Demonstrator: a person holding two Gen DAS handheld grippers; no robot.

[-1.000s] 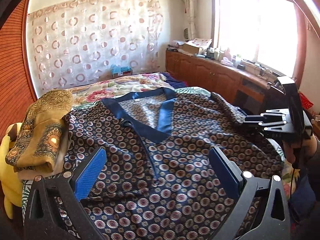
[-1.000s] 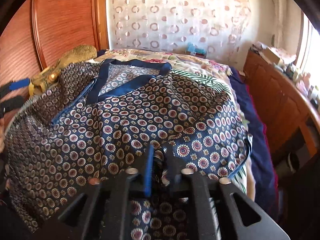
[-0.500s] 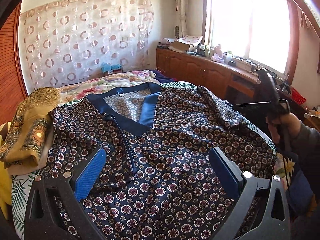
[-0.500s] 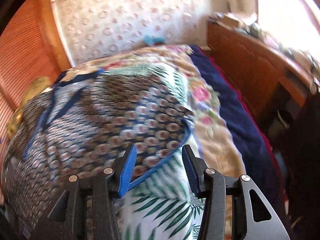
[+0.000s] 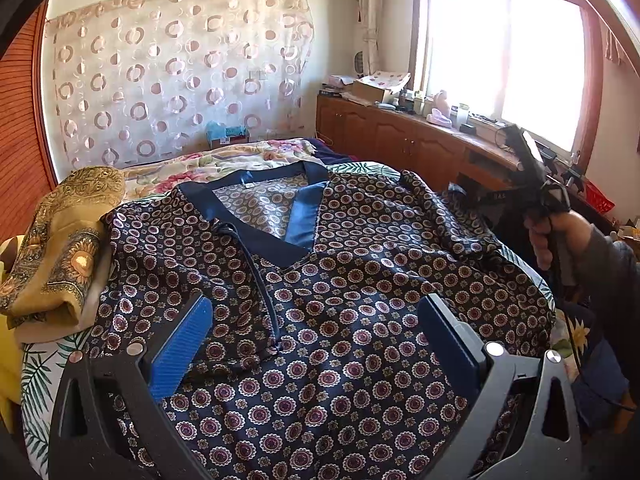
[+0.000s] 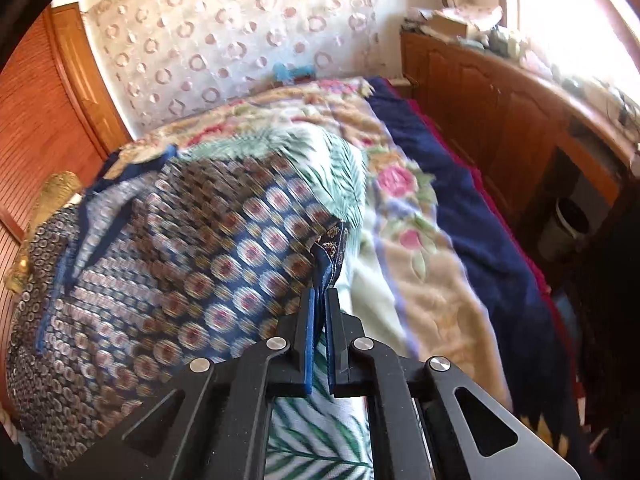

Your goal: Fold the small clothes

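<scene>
Navy patterned silky shirt [image 5: 340, 280] with a plain blue collar lies spread flat over the bed [image 6: 420, 280], reaching its right edge. The right gripper [image 6: 320, 300] has just closed its jaws, pinching the shirt's sleeve hem there. The left gripper [image 5: 316, 340] hovers above the shirt front, jaws wide, holding nothing.

Bright daylight, blown-out window [image 5: 504, 56] glare, fisheye-bent edges, right-wrist view apparently motion-blurred
</scene>
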